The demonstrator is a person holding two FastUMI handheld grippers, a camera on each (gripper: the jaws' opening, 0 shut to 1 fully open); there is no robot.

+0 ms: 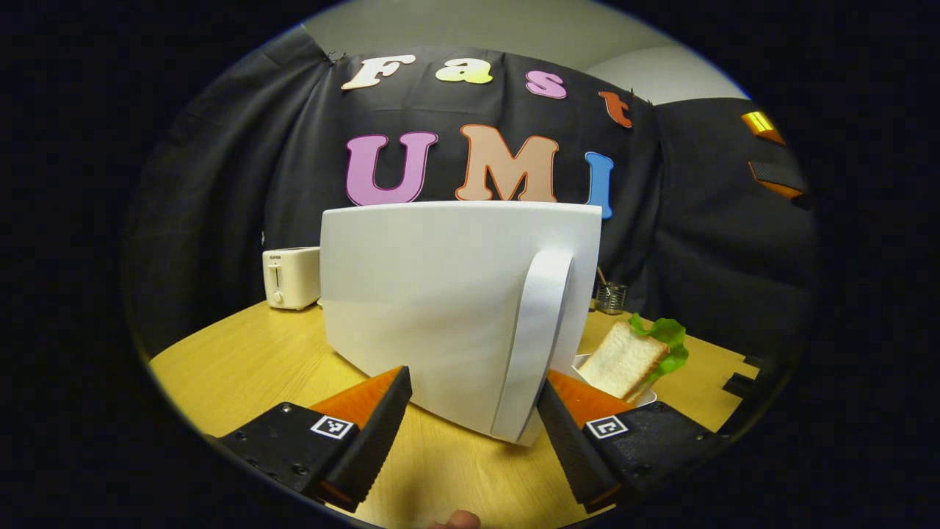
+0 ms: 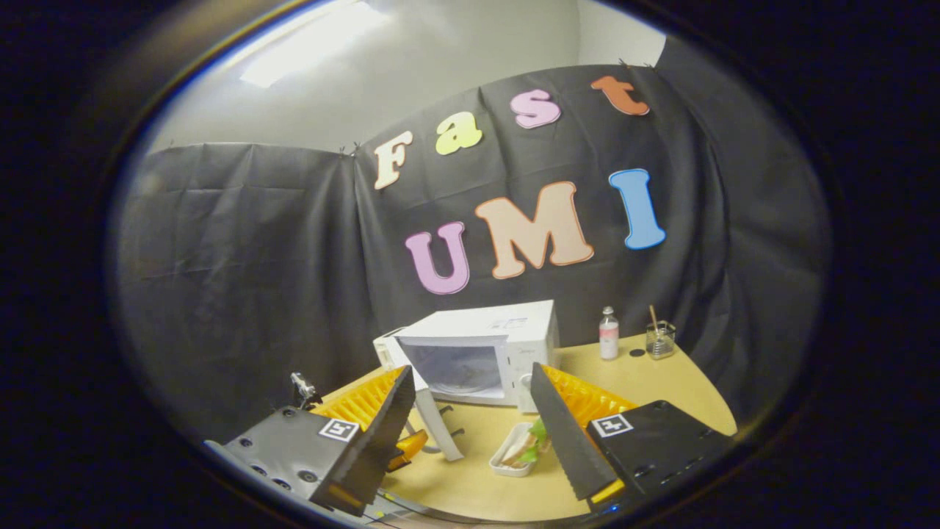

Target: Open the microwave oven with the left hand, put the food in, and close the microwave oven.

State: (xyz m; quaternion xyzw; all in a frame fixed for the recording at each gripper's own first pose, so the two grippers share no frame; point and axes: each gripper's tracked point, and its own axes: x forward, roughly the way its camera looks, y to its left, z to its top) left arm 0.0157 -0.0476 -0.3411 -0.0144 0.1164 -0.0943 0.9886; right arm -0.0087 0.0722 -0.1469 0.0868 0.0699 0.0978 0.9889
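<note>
I am holding my left gripper (image 1: 474,411) with its jaws standing apart on either side of the lower end of the white vertical door handle (image 1: 532,345), not pressing it, while the white microwave oven (image 2: 485,351) is sitting toward the back of the round wooden table (image 2: 470,485) with its white door (image 1: 440,294) swung open. My right gripper (image 2: 470,426) is hovering above the table's near edge, jaws apart and holding nothing, and the sandwich of white bread and green lettuce (image 2: 523,446) is lying in its shallow white dish (image 2: 503,464) in front of the oven.
</note>
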